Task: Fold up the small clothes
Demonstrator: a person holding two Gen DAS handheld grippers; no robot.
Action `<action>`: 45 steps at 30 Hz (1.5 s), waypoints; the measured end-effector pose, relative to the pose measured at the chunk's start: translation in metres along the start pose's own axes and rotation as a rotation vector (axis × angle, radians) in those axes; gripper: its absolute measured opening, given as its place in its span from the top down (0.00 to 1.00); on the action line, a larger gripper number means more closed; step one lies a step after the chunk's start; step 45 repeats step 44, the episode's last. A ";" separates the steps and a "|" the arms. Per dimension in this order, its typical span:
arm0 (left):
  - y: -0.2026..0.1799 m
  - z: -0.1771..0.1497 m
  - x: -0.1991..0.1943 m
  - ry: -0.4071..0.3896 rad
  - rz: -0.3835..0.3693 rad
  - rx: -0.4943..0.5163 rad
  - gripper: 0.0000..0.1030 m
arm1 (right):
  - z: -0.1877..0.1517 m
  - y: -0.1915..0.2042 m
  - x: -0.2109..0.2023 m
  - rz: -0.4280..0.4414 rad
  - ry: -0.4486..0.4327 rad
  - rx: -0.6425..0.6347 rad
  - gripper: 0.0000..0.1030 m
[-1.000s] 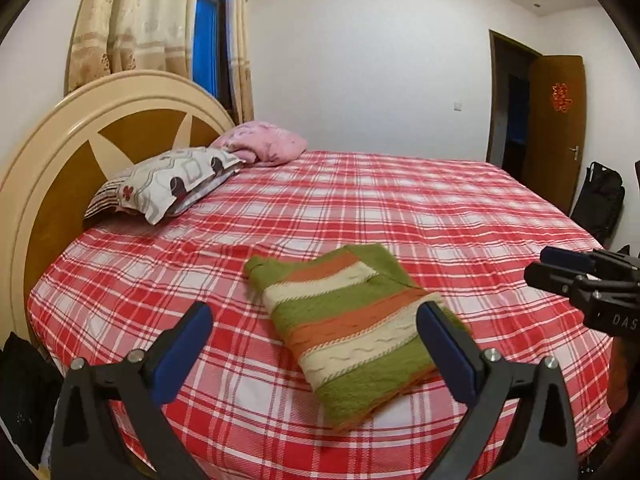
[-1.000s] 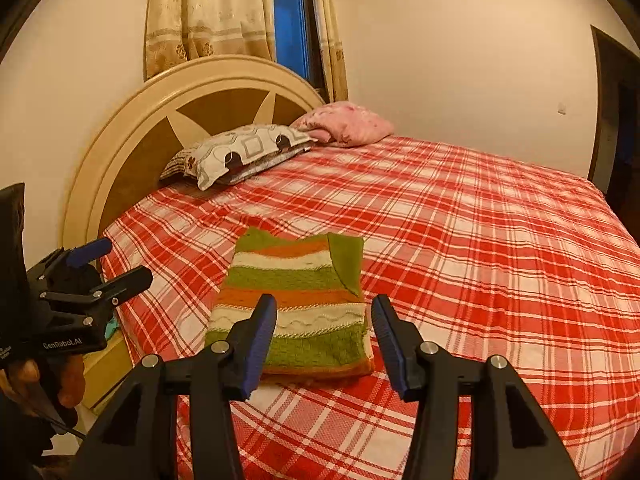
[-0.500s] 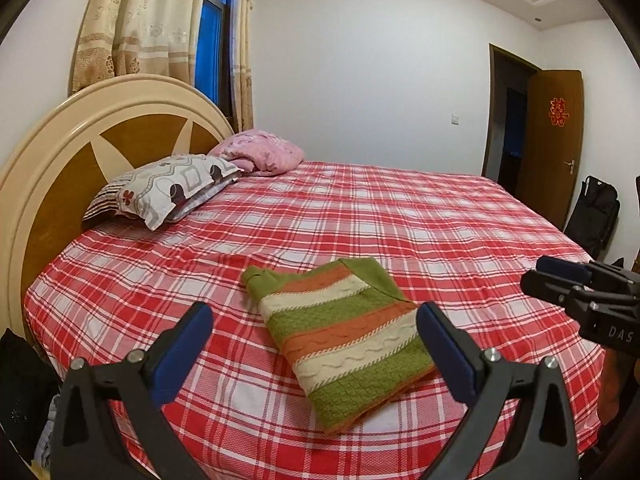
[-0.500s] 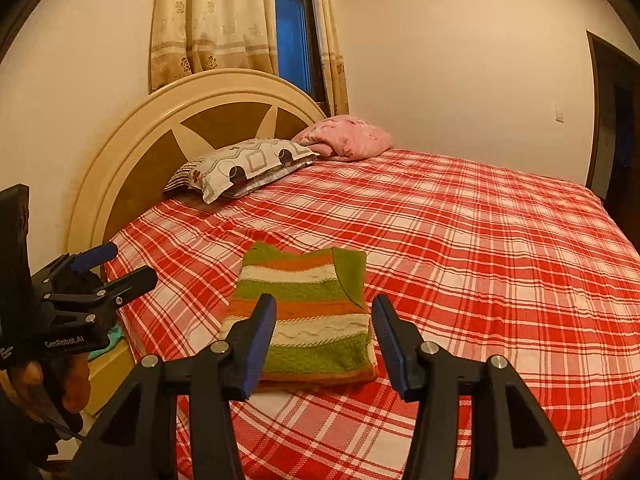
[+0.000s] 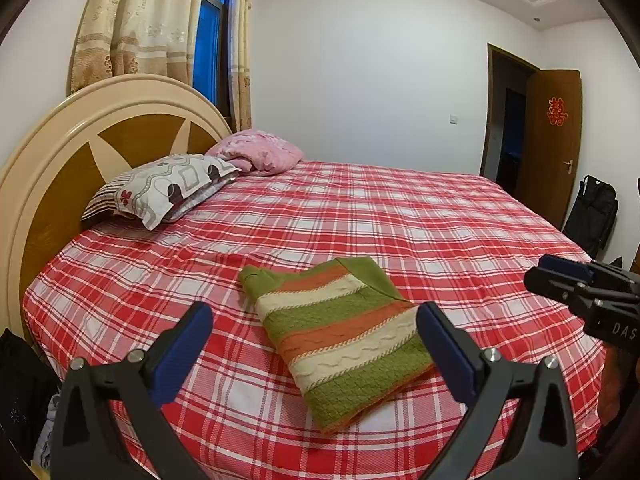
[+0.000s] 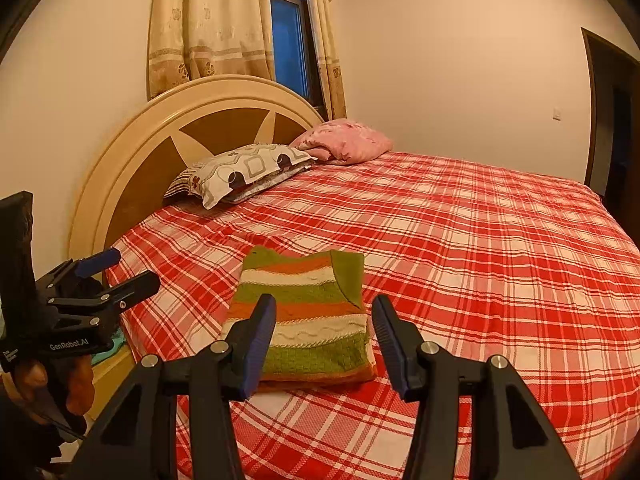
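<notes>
On the bed [image 5: 460, 216], near its front edge, lay a folded striped sweater [image 5: 344, 336], flat on the red check sheet. Left gripper [image 5: 314, 340] & right gripper [image 6: 324, 334] hung above the edge w/ jaws apart, holding nothing. Two pillows [image 5: 168, 188] sat by the headboard [image 5: 60, 152].

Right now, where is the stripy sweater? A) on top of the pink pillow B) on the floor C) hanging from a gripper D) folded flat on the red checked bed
D: the stripy sweater lies folded on the red checked bed, with both open grippers short of it and touching nothing.
</notes>
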State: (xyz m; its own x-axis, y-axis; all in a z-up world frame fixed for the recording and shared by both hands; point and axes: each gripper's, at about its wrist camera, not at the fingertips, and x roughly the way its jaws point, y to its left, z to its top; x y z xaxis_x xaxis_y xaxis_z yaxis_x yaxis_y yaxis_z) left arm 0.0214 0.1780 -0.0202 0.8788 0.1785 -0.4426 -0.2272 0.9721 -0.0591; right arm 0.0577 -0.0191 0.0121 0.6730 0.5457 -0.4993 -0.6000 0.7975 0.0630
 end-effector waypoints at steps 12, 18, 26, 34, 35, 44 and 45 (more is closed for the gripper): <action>-0.005 0.001 -0.001 -0.001 -0.010 0.009 0.00 | 0.001 -0.001 -0.006 0.000 -0.025 0.009 0.50; -0.009 0.004 -0.008 -0.018 -0.017 0.019 0.00 | 0.004 -0.003 -0.016 -0.025 -0.080 0.016 0.50; -0.010 0.007 -0.012 -0.040 0.004 0.027 0.00 | 0.004 0.001 -0.022 -0.020 -0.106 0.000 0.50; -0.007 0.007 -0.010 -0.050 0.009 0.014 0.00 | 0.001 0.006 -0.018 -0.006 -0.092 -0.014 0.50; -0.006 0.007 -0.011 -0.053 0.007 0.013 0.00 | 0.000 0.007 -0.017 -0.002 -0.091 -0.017 0.50; -0.008 0.006 -0.013 -0.068 0.000 0.021 0.00 | -0.002 0.012 -0.016 0.011 -0.079 -0.033 0.50; -0.008 0.006 -0.013 -0.068 0.000 0.021 0.00 | -0.002 0.012 -0.016 0.011 -0.079 -0.033 0.50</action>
